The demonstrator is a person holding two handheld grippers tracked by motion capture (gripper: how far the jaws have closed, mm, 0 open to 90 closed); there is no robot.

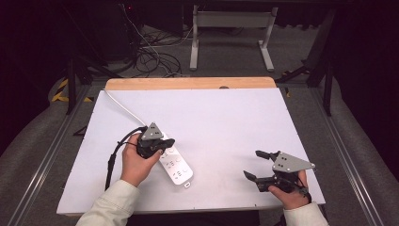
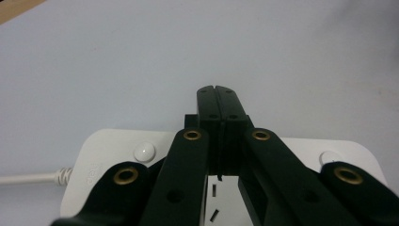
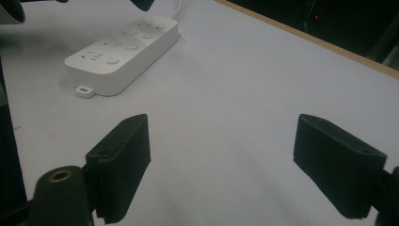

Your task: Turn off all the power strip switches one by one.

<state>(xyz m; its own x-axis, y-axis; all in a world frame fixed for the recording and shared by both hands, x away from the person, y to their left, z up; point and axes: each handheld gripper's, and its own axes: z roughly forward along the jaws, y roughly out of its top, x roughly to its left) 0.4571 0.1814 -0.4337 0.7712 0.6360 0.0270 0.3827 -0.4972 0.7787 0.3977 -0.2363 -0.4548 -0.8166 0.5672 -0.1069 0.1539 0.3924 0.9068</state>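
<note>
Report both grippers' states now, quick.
Left gripper: jaws shut, nothing between them, poised over the power strip.
Right gripper: jaws wide open, empty, above the bare table.

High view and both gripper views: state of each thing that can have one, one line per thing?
Left gripper: shut on nothing visible, jaws pressed together over the power strip.
Right gripper: open, jaws wide apart above the bare table.
Power strip: lying flat on the table, sockets up, nothing plugged into the sockets that show.
Power strip cord: attached, trailing toward the table's far edge.
</note>
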